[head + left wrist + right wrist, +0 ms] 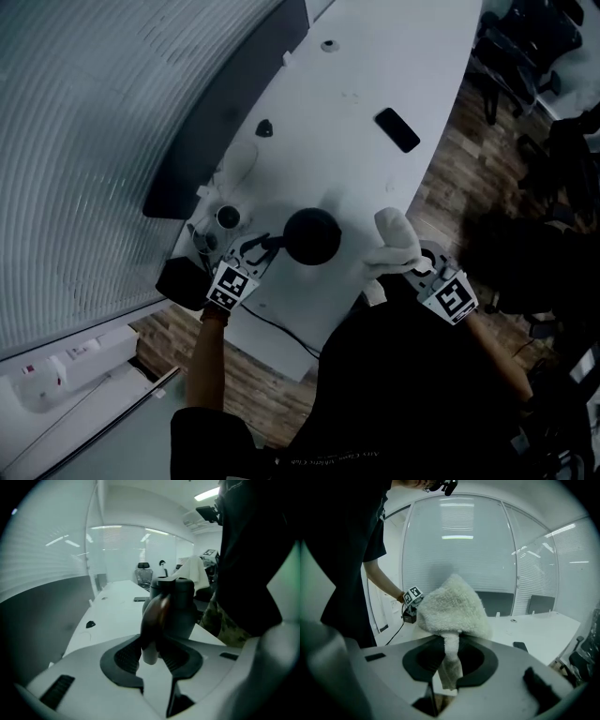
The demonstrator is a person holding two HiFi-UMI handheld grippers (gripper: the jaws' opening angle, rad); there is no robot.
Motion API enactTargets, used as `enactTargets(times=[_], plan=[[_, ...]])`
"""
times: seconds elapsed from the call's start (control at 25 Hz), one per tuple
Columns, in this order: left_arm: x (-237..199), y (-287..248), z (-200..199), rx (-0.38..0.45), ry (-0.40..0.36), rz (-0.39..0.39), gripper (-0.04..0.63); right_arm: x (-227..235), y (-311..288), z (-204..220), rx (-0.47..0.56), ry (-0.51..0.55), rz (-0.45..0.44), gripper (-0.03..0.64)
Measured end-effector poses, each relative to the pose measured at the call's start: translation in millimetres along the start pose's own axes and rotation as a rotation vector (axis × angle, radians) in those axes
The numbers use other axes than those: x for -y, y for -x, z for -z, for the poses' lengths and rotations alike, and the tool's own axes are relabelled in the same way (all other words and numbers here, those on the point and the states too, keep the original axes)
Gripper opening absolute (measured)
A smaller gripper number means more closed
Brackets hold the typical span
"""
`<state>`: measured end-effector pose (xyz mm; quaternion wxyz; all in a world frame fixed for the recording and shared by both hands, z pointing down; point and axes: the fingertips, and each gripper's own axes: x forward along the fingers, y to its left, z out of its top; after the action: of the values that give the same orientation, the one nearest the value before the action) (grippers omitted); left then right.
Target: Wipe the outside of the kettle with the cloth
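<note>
A black kettle (312, 236) stands on the white table (394, 56) near its front edge, its handle (269, 245) pointing left. My left gripper (255, 253) is shut on that handle; in the left gripper view the handle (153, 620) runs down between the pads, with the kettle body (180, 606) just beyond my left gripper (152, 654). My right gripper (412, 267) is to the right of the kettle, shut on a white fluffy cloth (397, 241). The cloth (454, 609) bunches above the jaws of my right gripper (449, 662) and does not touch the kettle.
A black phone (397, 129) lies further up the table, with a small dark object (264, 128) to its left. A round base (228, 217) and a black box (183, 281) with a cable sit beside the left gripper. Office chairs (525, 47) stand at the right.
</note>
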<state>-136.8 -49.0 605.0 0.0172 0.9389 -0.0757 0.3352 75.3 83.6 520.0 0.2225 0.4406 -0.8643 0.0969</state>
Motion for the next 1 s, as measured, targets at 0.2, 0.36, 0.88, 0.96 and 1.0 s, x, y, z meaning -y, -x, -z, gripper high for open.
enactTargets(times=[0.2,0.36,0.88,0.96,1.0], plan=[[25,19,18,-0.047,0.232,-0.263,0.127,-22,-14,-14,0.002,0.022,-0.104,0.071],[59,19,13,-0.090,0.405,-0.438,0.127,-54,-26,-14,-0.032,0.041,-0.203,0.071],[122,12,13,-0.138,0.645,-0.596,0.126,-110,-84,-23,-0.127,0.041,-0.226,0.071],[123,13,13,-0.135,0.645,-0.599,0.126,-111,-95,-26,-0.131,0.046,-0.204,0.071],[123,13,13,-0.132,0.643,-0.599,0.126,-111,-101,-25,-0.136,0.042,-0.196,0.071]])
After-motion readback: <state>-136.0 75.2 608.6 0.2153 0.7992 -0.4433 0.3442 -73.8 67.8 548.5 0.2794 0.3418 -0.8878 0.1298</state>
